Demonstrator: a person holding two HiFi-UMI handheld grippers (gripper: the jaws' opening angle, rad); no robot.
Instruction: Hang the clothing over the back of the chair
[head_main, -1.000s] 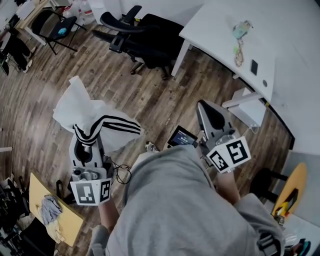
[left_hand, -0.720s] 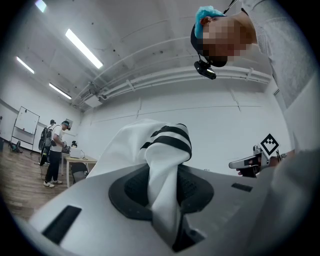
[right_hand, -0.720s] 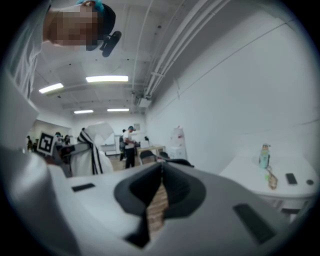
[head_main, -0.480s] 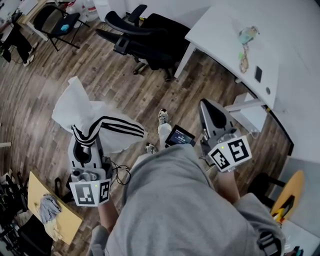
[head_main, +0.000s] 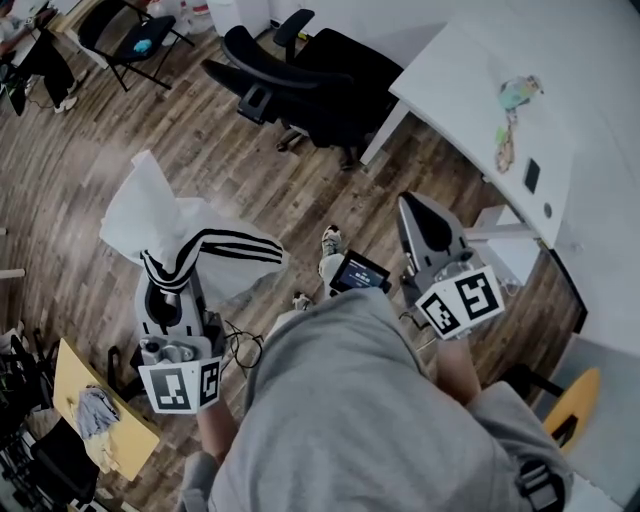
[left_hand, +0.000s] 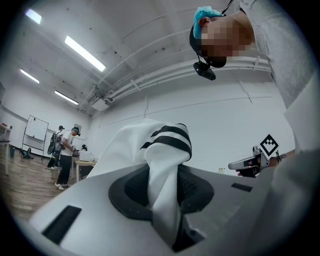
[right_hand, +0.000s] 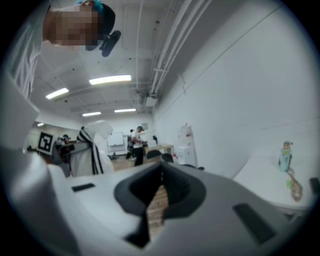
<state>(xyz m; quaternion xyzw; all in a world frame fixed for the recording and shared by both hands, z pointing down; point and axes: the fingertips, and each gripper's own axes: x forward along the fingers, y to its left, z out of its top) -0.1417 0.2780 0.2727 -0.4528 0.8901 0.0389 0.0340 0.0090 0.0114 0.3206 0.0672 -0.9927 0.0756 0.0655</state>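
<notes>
A white garment with black stripes (head_main: 178, 226) hangs bunched from my left gripper (head_main: 163, 268), which is shut on a fold of it; in the left gripper view the cloth (left_hand: 161, 150) fills the gap between the jaws of the left gripper (left_hand: 163, 186). My right gripper (head_main: 410, 207) is held level at the right, shut with nothing in it; in the right gripper view the tips of the right gripper (right_hand: 161, 167) meet over bare wood floor. A black office chair (head_main: 320, 72) stands ahead by the desk, well beyond both grippers.
A white desk (head_main: 570, 90) with small items runs along the right. A black folding chair (head_main: 128, 30) stands at the far left, a yellow table (head_main: 90, 395) at the lower left. A small screen (head_main: 357, 272) and my foot (head_main: 331, 240) are below. People (left_hand: 65, 156) stand far off.
The office chair and desk have shifted right and nearer in the head view, and a foot has stepped out in front. Both grippers travel along; the left keeps its grip on the garment.
</notes>
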